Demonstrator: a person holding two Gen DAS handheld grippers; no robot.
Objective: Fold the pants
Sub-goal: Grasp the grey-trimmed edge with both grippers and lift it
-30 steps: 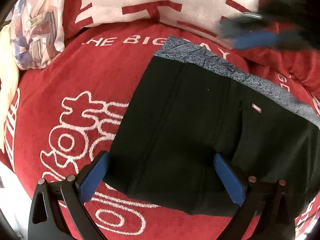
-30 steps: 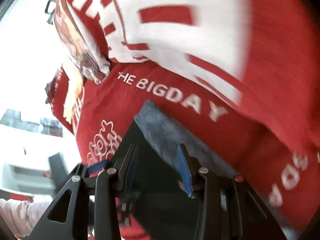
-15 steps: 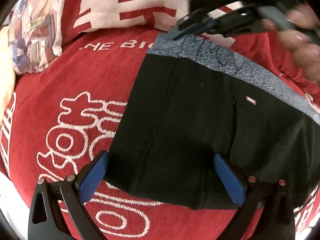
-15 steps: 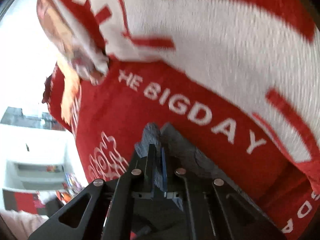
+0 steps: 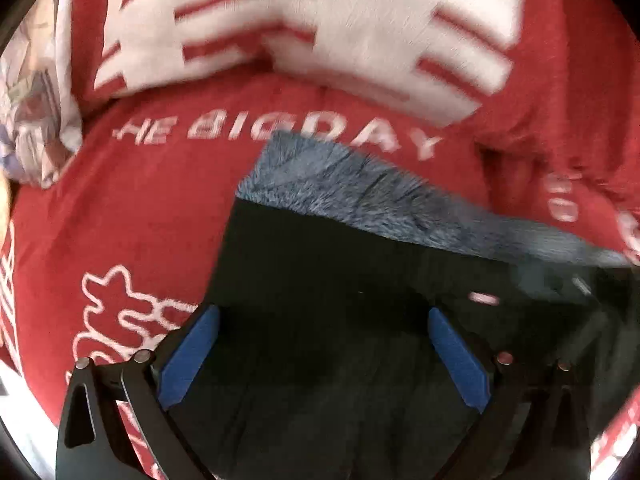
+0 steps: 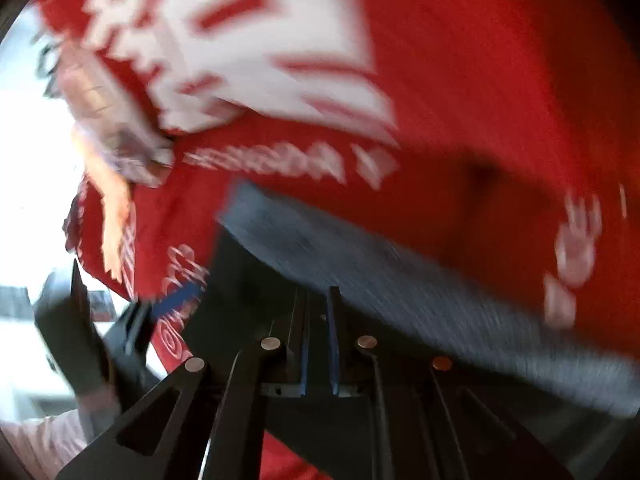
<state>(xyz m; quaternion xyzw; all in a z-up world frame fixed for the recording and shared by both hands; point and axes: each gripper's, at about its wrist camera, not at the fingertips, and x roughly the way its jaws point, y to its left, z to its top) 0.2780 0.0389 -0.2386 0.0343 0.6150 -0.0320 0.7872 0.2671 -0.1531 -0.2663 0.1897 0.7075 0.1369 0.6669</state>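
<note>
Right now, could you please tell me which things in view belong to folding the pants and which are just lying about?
Part of the job:
- black pants with grey waistband
- left tongs, open over the pants
- right tongs, nearly shut; blur hides any grip

Just lying about:
- red blanket beneath
- red-and-white pillow
- patterned pillow

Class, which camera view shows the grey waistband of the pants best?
The left wrist view: the waistband runs across the frame, only slightly blurred, above the black pants. In the right wrist view it is smeared by motion, and the right gripper hides part of the pants.
</note>
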